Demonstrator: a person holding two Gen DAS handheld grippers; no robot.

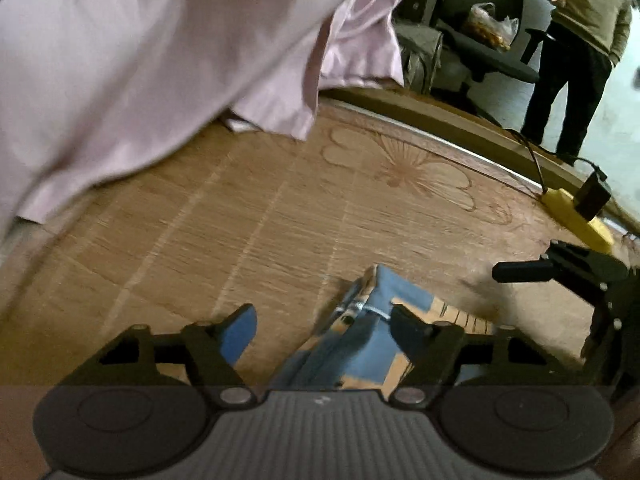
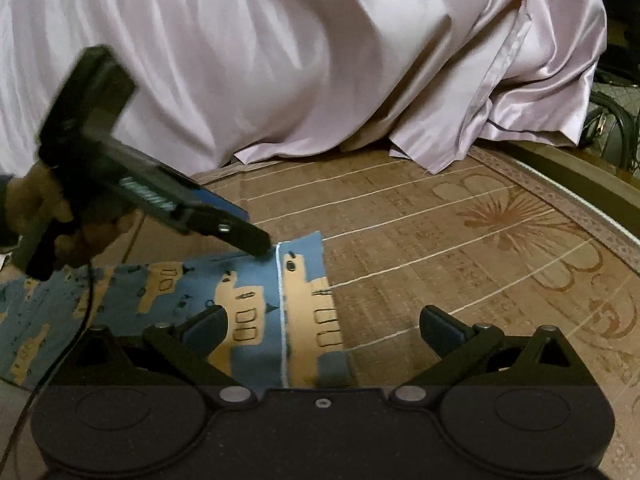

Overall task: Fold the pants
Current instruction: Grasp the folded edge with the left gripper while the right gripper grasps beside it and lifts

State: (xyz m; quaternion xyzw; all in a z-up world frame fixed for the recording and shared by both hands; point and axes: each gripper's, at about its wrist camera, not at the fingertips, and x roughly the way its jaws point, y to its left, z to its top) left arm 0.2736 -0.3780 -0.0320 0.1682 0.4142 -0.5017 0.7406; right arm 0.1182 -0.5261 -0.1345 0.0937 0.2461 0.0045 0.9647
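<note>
The pants (image 2: 256,300) are blue with a tan building print and a white seam, and they lie flat on the woven mat (image 2: 440,240). My right gripper (image 2: 324,328) stands open low over their right end, the left finger above the cloth and the right finger above bare mat. My left gripper (image 2: 248,228), held by a hand (image 2: 32,208), reaches in from the left with its tip at the pants' far corner. In the left wrist view that gripper (image 1: 324,328) is open, with a bunched bit of the pants (image 1: 360,344) between its fingers. The right gripper (image 1: 520,272) shows at the right edge.
A pink satin quilt (image 2: 280,60) is heaped across the back of the mat. A yellow power strip (image 1: 576,216) with a black plug lies at the bed's edge. Beyond it are an office chair (image 1: 488,40) holding a plastic bag and a standing person (image 1: 576,40).
</note>
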